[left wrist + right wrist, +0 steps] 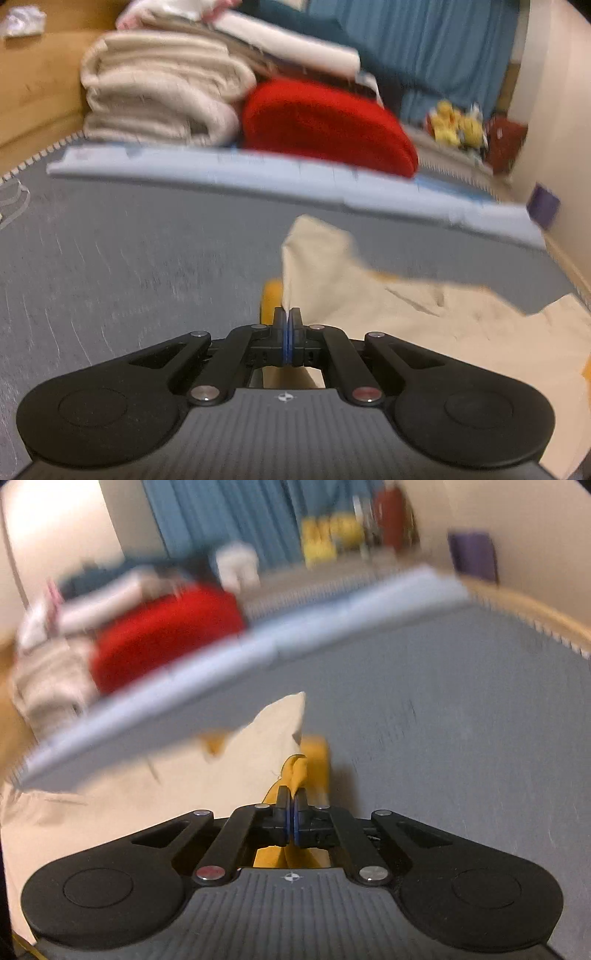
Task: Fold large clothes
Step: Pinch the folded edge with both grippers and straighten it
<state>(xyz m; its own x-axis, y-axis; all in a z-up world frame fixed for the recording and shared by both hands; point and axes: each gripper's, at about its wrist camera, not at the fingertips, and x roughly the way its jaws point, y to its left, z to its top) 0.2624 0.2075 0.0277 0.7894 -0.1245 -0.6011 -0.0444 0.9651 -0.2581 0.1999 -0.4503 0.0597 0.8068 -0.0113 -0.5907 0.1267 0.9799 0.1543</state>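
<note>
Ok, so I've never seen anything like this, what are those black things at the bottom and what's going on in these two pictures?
Those are hand-held two-finger grippers, one per hand, each with a camera looking along its fingers. One picture is from the left gripper, the other from the right gripper. Both are shut on the same cream garment with yellow trim, lifting its edge off a grey mat. Behind lie a pale blue board, a red cushion and folded beige blankets. The pictures are blurred.

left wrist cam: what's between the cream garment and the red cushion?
In the left wrist view, bare grey mat, then a pale blue folded strip, lie between the cream garment and the red cushion.
</note>
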